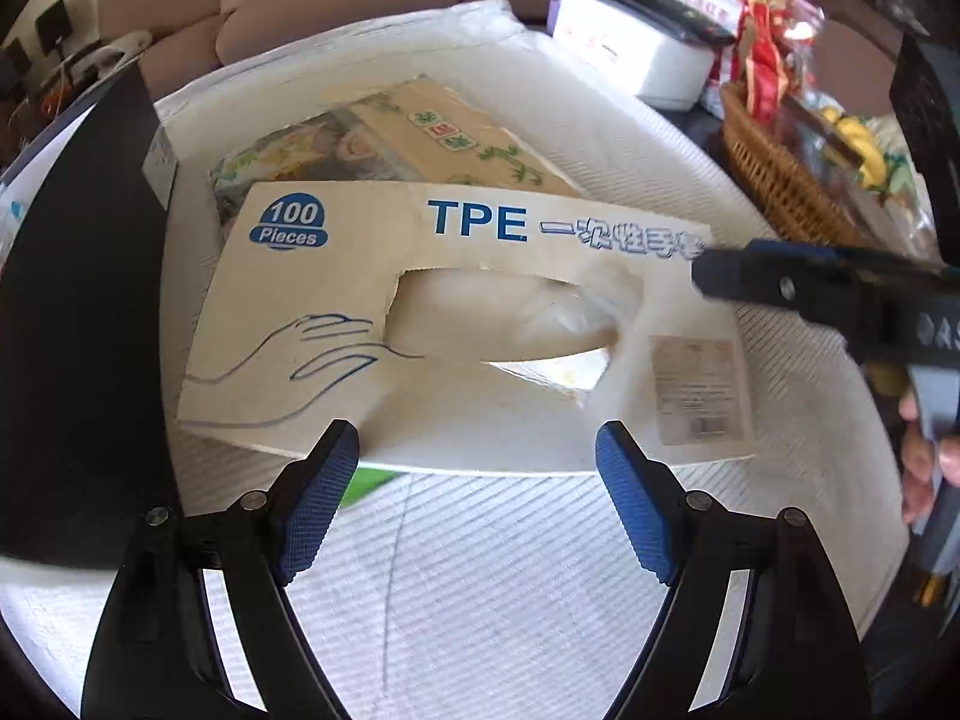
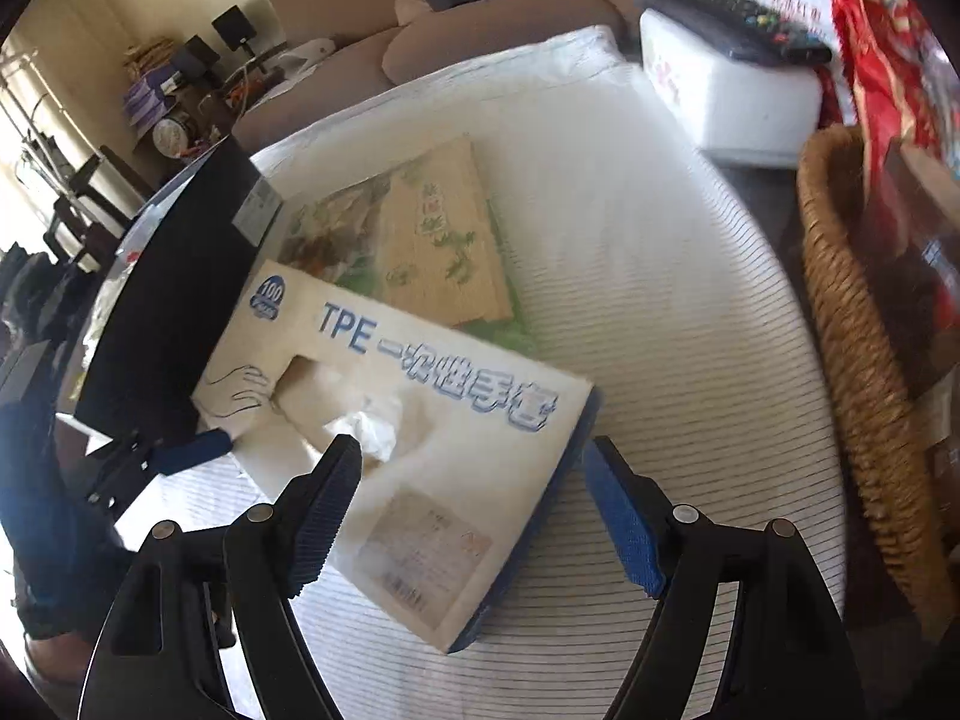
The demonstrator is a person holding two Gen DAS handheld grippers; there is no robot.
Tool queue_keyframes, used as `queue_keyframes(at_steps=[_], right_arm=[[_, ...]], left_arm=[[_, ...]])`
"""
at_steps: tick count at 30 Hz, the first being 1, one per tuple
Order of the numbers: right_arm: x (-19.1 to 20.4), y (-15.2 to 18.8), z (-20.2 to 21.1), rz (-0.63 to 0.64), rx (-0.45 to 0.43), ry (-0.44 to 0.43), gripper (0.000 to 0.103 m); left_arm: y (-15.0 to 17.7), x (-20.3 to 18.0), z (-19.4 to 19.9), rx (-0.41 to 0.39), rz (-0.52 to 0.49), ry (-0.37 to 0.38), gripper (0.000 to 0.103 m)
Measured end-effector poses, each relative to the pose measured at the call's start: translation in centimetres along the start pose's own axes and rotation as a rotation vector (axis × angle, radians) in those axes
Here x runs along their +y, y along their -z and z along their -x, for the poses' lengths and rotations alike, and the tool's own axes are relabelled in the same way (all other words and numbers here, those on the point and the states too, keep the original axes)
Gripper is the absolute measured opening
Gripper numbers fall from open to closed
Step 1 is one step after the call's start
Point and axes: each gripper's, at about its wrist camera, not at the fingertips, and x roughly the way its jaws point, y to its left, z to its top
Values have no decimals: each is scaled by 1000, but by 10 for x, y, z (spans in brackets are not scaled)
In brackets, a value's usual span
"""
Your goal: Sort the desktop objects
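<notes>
Glove box (image 1: 456, 330), ahead of left gripper (image 1: 477, 450)

Pretty clearly someone's living room: beige sofa (image 2: 498, 18) right behind the bench (image 2: 660, 300), wicker basket (image 2: 852, 360) of snacks, probably a TV remote (image 2: 738, 12) on a white box.

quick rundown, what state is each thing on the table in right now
TPE glove box: lying flat, dispenser slot torn open, a glove poking out
flat bamboo-print package: lying flat, near end under the glove box
left hand-held gripper: open, at the box's near edge
right hand-held gripper: open, straddling the box's corner
wicker basket: filled
white container: remote control on top
</notes>
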Motion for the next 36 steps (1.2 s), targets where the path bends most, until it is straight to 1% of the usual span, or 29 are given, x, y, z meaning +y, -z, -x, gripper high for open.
queue_keyframes(at_steps=[1, 3, 4, 6, 7, 9, 11, 13, 16, 19, 20, 22, 25, 26, 27, 29, 30, 31, 33, 36], right_arm=[[3, -9, 3, 14, -28, -16, 79], [19, -41, -1, 91, -69, -69, 79], [29, -58, -8, 141, -77, -78, 79], [51, -100, -34, 249, -75, -98, 78], [61, -121, -51, 290, -59, -106, 77], [76, -160, -89, 347, -17, -117, 66], [89, -190, -127, 396, 34, -112, 58], [98, -208, -162, 449, 92, -82, 58], [108, -220, -207, 556, 172, -32, 57], [117, -222, -236, 674, 207, 26, 57], [118, -222, -244, 696, 230, 32, 58], [116, -220, -259, 704, 295, 14, 59], [107, -225, -263, 666, 312, -24, 58], [104, -227, -263, 645, 311, -28, 47], [101, -229, -263, 629, 309, -33, 30], [95, -232, -262, 595, 311, -38, 24], [93, -233, -260, 588, 303, -33, 17], [92, -234, -256, 583, 284, -29, 14], [88, -238, -243, 561, 218, -3, 9], [83, -250, -209, 493, 114, -20, 9]], left_arm=[[-1, 7, 6, -27, 29, 4, 79], [-4, 23, 16, -76, 97, 33, 79], [-6, 32, 19, -93, 127, 50, 80], [-7, 47, 21, -100, 171, 73, 80], [-6, 53, 20, -96, 185, 87, 80], [-5, 59, 19, -88, 193, 110, 80], [-5, 60, 17, -78, 188, 123, 80], [-5, 59, 15, -77, 179, 133, 80], [-5, 55, 16, -80, 157, 160, 80], [-5, 56, 18, -78, 159, 182, 80], [-5, 56, 19, -78, 162, 190, 80], [-5, 57, 19, -69, 158, 192, 80], [-5, 58, 19, -67, 157, 185, 80], [-6, 59, 18, -68, 160, 184, 80], [-6, 59, 17, -68, 162, 184, 80], [-6, 60, 17, -69, 162, 183, 80], [-6, 60, 18, -70, 163, 183, 80], [-6, 60, 19, -74, 163, 186, 80], [-7, 59, 22, -83, 161, 194, 80], [-8, 57, 24, -91, 155, 200, 80]])
